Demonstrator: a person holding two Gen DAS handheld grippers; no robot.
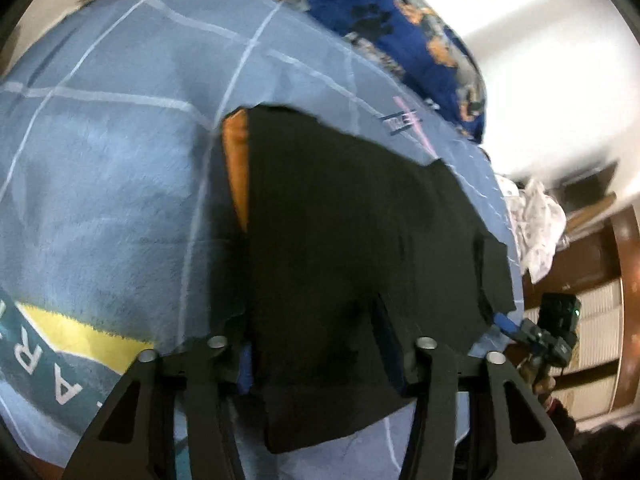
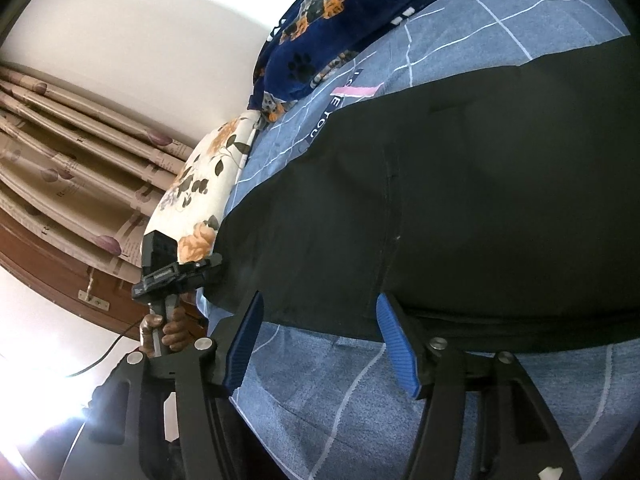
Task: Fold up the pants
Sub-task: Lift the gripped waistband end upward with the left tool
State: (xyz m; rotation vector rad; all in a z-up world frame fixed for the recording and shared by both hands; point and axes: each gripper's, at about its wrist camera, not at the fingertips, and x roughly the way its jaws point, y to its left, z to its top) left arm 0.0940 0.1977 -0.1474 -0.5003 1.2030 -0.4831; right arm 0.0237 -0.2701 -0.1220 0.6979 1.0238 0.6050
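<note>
Black pants (image 1: 340, 240) are lying flat on a blue bedsheet (image 1: 112, 184). The left gripper (image 1: 320, 360) is straddling their near edge; cloth is hiding its fingertips, so I cannot tell whether it is gripping. The right gripper (image 2: 320, 344) is hovering with fingers apart, empty, hem just ahead. Both should pinch the edge evenly before lifting.

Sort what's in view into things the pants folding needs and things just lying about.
For the job:
black cloth pants
left gripper
right gripper

Lying about:
dark blue paw-print blanket
white floral pillow
crumpled white cloth
</note>
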